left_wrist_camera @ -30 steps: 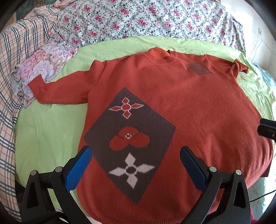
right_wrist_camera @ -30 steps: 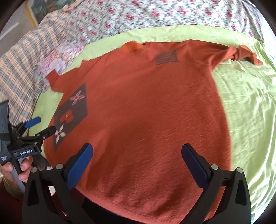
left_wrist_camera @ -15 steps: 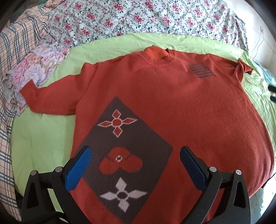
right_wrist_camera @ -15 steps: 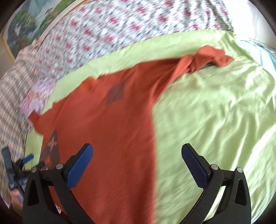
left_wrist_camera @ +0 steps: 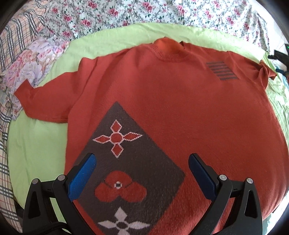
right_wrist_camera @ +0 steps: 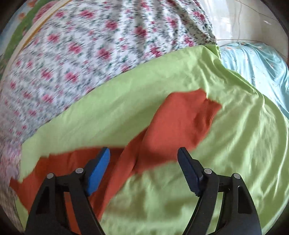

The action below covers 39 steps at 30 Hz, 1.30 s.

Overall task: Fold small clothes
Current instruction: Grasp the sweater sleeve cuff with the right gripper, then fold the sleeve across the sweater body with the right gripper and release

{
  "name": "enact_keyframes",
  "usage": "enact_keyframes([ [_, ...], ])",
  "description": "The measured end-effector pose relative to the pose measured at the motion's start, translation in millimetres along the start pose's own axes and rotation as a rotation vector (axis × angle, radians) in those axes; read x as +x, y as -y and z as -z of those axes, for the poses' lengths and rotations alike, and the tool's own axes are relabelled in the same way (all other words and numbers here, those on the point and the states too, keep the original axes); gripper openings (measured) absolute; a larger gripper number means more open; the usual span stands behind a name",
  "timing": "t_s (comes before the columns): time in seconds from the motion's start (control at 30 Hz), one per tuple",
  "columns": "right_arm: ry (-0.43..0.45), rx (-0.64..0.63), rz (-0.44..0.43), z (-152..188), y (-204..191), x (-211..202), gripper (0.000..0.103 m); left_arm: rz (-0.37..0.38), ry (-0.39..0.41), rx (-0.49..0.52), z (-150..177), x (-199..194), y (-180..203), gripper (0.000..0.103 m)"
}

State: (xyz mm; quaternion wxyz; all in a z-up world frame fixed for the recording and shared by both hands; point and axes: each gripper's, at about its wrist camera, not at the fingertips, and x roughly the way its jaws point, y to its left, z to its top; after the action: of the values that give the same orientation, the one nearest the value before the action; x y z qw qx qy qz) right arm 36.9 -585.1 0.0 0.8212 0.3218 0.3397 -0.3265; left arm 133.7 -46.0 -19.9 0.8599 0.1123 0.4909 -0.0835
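Note:
An orange knit sweater [left_wrist_camera: 180, 112] lies flat, front up, on a lime green sheet [left_wrist_camera: 36, 148]. It bears a dark diamond patch with flower shapes [left_wrist_camera: 130, 173] and a small striped patch [left_wrist_camera: 221, 70]. My left gripper [left_wrist_camera: 142, 160] hovers open over the lower front, nothing between its blue pads. In the right wrist view, the sweater's bunched right sleeve [right_wrist_camera: 180, 124] lies on the green sheet [right_wrist_camera: 225, 162]. My right gripper [right_wrist_camera: 143, 153] hangs above the sleeve, its jaws closing, pads not pressing on the cloth.
A floral quilt [left_wrist_camera: 144, 12] lies beyond the green sheet, with a plaid blanket [left_wrist_camera: 7, 72] and a pastel floral cloth [left_wrist_camera: 30, 61] at the left. A light blue cloth [right_wrist_camera: 252, 61] lies past the sheet's right edge. The other gripper's dark tip [left_wrist_camera: 278, 56] shows at far right.
My right gripper swept right from the sweater's body to its right sleeve, and its jaws narrowed. My left gripper shifted a little over the sweater, toward the collar; the sweater lies as before.

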Motion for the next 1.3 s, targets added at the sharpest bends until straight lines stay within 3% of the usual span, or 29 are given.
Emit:
enact_keyframes([
  [0.17, -0.024, 0.062, 0.091, -44.6, 22.8, 63.3, 0.076, 0.002, -0.02, 0.007, -6.3, 11.8, 5.8, 0.102],
  [0.23, -0.046, 0.068, 0.128, -50.2, 29.7, 87.6, 0.063, 0.003, -0.023, 0.009, -8.1, 13.3, 7.6, 0.102],
  [0.4, -0.045, 0.023, 0.141, -46.3, 32.2, 105.9, 0.008, 0.015, -0.013, 0.008, -8.2, 13.4, 7.6, 0.102],
  [0.53, 0.022, -0.022, -0.011, -36.6, 6.8, 72.5, 0.007, 0.038, -0.007, -0.007, -6.3, 11.4, 5.8, 0.102],
  [0.67, 0.055, -0.119, -0.191, -12.3, -48.0, 32.5, 0.007, 0.051, 0.026, -0.015, -0.2, -0.3, 2.8, 0.102],
  [0.9, 0.022, -0.288, -0.527, 51.4, -179.7, -5.3, 0.007, 0.043, 0.071, -0.074, 12.5, -16.1, -24.7, 0.102],
  [1.03, -0.01, -0.377, -0.681, 101.7, -246.7, -8.3, 0.007, 0.095, 0.075, -0.15, 18.1, -21.3, -51.8, 0.102],
  [1.2, -0.136, -0.486, -0.745, 162.4, -296.9, 11.4, 0.007, 0.214, 0.091, -0.263, 22.6, -25.2, -88.0, 0.102],
  [1.3, -0.209, -0.56, -0.754, 191.1, -306.1, 18.4, 0.007, 0.266, 0.088, -0.302, 17.3, -20.2, -101.7, 0.102],
])
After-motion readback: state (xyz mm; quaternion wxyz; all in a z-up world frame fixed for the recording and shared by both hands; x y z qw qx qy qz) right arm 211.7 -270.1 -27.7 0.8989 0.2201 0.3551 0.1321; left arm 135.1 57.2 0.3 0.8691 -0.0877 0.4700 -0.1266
